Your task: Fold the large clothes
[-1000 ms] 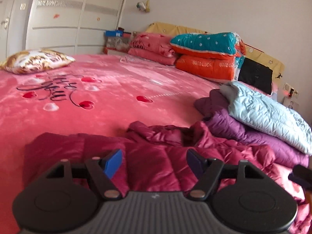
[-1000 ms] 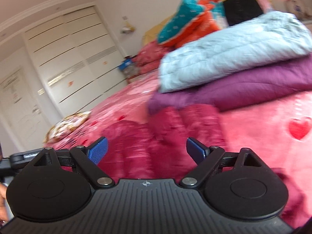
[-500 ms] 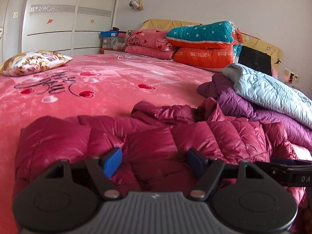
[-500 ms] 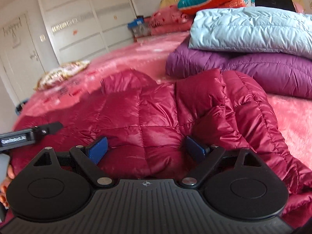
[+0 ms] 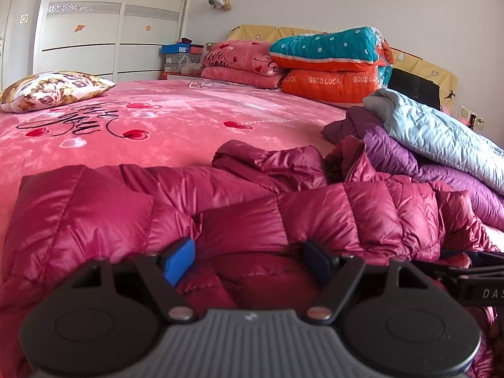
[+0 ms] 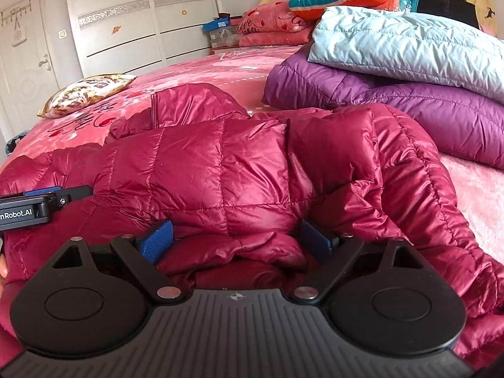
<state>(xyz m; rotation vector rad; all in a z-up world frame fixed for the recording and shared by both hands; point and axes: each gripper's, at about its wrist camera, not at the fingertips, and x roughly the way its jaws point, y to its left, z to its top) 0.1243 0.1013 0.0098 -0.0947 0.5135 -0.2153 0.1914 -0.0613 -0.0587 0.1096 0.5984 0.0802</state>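
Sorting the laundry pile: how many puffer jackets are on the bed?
3. A crimson jacket lies nearest, in front of both grippers; a purple jacket lies behind it to the right; a light blue jacket rests on the purple one. More could be hidden underneath.

The left tool (image 5: pixel 249 260) sits low over a crimson puffer jacket (image 5: pixel 220 208) on the pink bed (image 5: pixel 176 116), jaws spread with padded fabric bulging between them. Right of it, a purple jacket (image 5: pixel 393 151) lies under a pale blue one (image 5: pixel 441 135).
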